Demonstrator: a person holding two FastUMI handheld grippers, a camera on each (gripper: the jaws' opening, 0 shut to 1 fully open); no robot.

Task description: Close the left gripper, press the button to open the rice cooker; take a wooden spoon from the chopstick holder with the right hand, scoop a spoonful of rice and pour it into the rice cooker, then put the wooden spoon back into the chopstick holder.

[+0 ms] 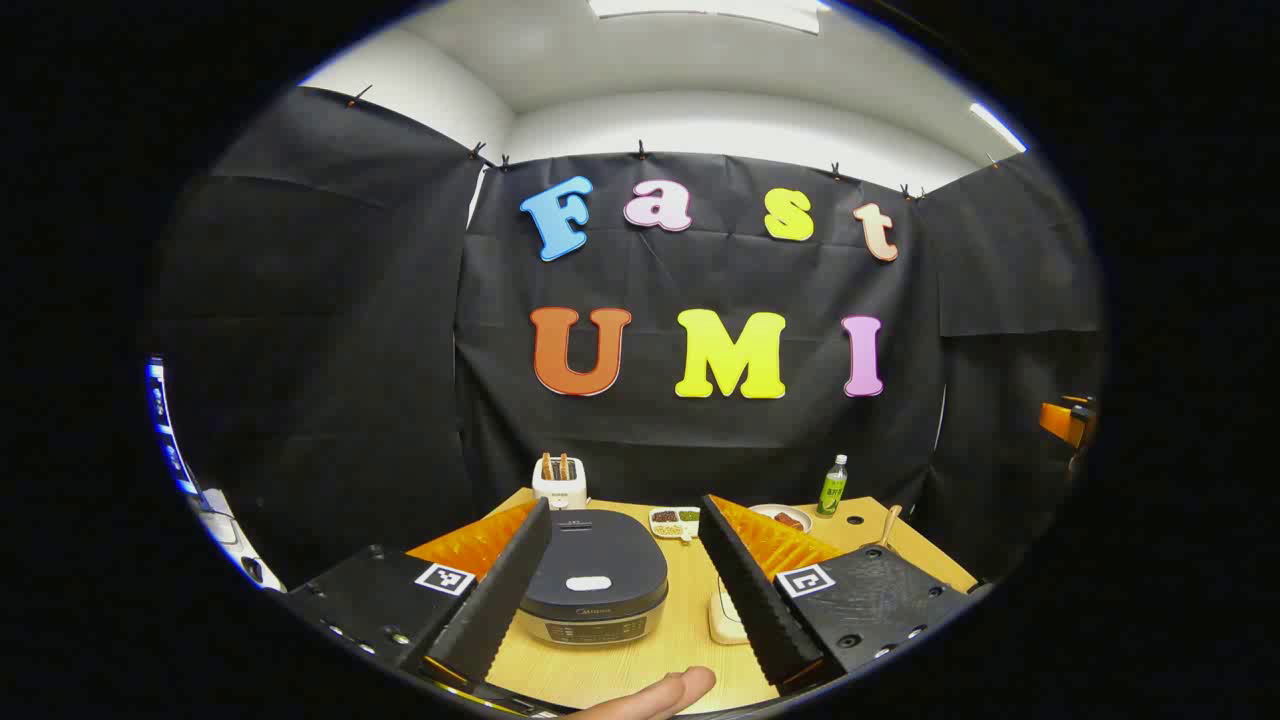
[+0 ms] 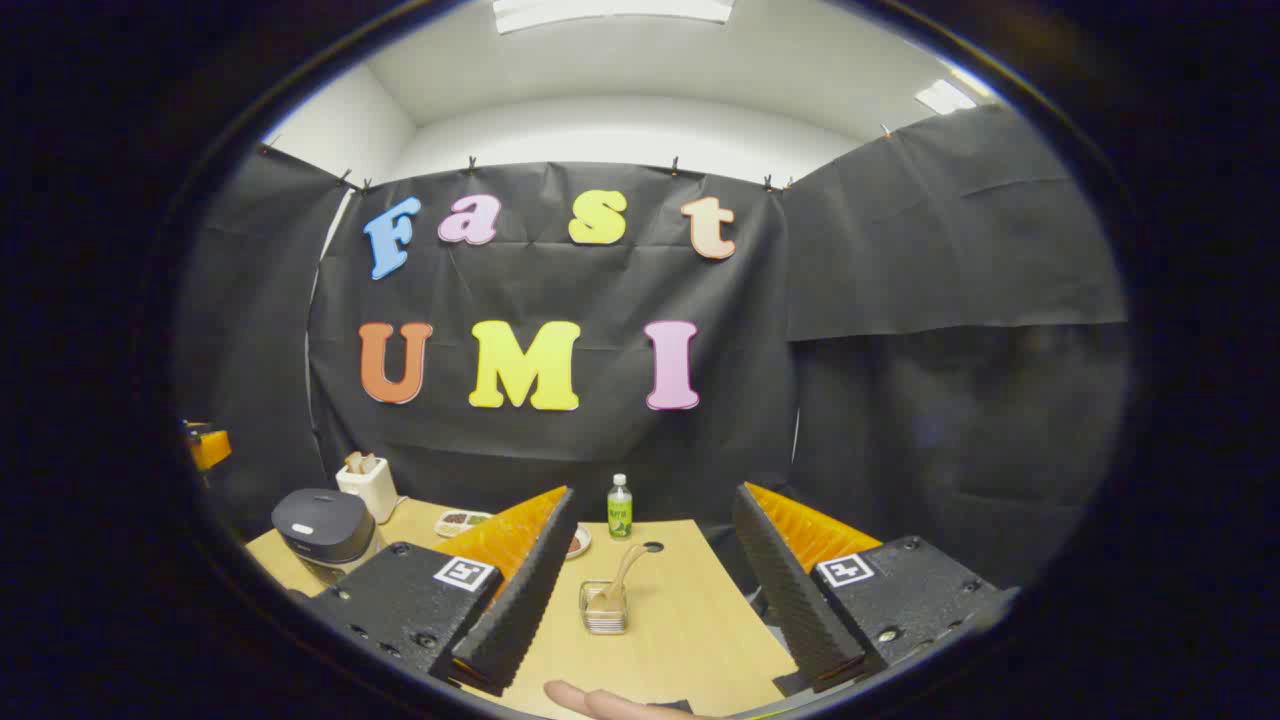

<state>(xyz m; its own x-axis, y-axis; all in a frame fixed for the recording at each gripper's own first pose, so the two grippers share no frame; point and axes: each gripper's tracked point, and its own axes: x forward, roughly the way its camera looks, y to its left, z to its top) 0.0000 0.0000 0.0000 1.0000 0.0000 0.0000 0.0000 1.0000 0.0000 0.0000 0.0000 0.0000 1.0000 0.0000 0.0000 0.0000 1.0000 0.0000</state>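
On the wooden surface (image 1: 640,650) the shut rice cooker (image 1: 594,588) sits between the spread left tongs (image 1: 622,640). The right tongs (image 2: 660,640), also spread, frame the chopstick holder (image 2: 604,606) with its wooden spoon (image 2: 624,570), well right of the cooker.

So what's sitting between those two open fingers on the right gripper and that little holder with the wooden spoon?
Nothing: in the right gripper view, bare table runs from the right gripper to the chopstick holder with its wooden spoon.
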